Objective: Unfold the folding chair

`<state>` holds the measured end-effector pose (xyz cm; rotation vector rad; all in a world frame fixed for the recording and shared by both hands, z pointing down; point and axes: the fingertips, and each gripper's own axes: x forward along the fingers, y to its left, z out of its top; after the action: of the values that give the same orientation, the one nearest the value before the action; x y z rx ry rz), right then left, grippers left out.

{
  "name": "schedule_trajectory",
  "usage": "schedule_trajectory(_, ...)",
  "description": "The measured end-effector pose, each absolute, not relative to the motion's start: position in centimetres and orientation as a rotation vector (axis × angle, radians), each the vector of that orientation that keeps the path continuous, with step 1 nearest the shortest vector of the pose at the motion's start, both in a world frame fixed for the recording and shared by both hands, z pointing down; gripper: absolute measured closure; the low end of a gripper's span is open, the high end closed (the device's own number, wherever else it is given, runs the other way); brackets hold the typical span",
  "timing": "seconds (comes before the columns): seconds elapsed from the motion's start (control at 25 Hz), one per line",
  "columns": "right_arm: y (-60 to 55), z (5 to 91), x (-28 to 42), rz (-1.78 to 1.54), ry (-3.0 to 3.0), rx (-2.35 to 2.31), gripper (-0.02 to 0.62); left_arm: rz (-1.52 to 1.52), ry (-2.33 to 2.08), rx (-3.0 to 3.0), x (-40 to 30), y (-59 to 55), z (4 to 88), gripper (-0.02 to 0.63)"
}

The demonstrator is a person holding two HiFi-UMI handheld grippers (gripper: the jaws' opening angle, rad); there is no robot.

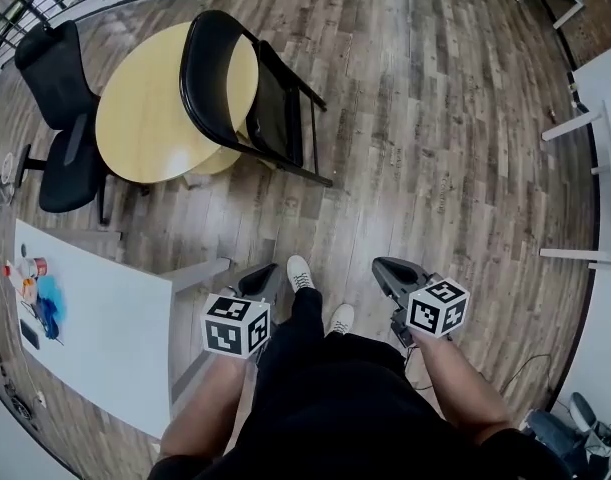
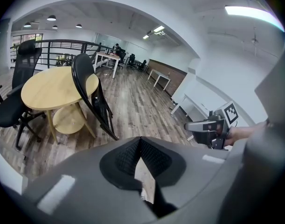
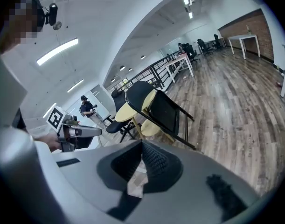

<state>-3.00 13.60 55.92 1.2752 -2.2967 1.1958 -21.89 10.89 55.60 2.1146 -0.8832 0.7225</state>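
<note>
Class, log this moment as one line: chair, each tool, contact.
chair: folded, leaning on table | left tool: shut, empty | right tool: shut, empty | contact with chair: none

The folding chair (image 1: pixel 275 113) has a smooth, slightly glossy black seat and back on thin black metal tubing. The round table (image 1: pixel 145 118) is smooth pale wood with a satin sheen. The floor (image 1: pixel 435 118) is grainy grey-brown wood plank. The white table (image 1: pixel 105 318) looks smooth and matt.
</note>
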Motion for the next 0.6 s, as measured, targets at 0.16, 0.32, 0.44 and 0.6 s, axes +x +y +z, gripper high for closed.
schedule_trajectory(0.16, 11.5, 56.2, -3.3, 1.195, -2.278, 1.280, 0.591, 0.720, -0.918, 2.116, -23.3, 7.5, 56.0, 0.598)
schedule_trajectory(0.32, 9.2, 56.2, -3.4, 1.190, -2.261, 1.291, 0.591, 0.710, -0.922, 2.112, -24.0, 5.0, 56.2, 0.598)
schedule_trajectory(0.44, 7.5, 56.0, -3.8, 1.180, -2.259, 1.293, 0.591, 0.699, -0.915, 2.111, -24.2, 3.7, 56.4, 0.598)
schedule_trajectory(0.6, 5.3, 55.5, -4.2, 1.151, -2.268, 1.292, 0.591, 0.681, -0.909, 2.117, -24.3, 2.2, 56.3, 0.598)
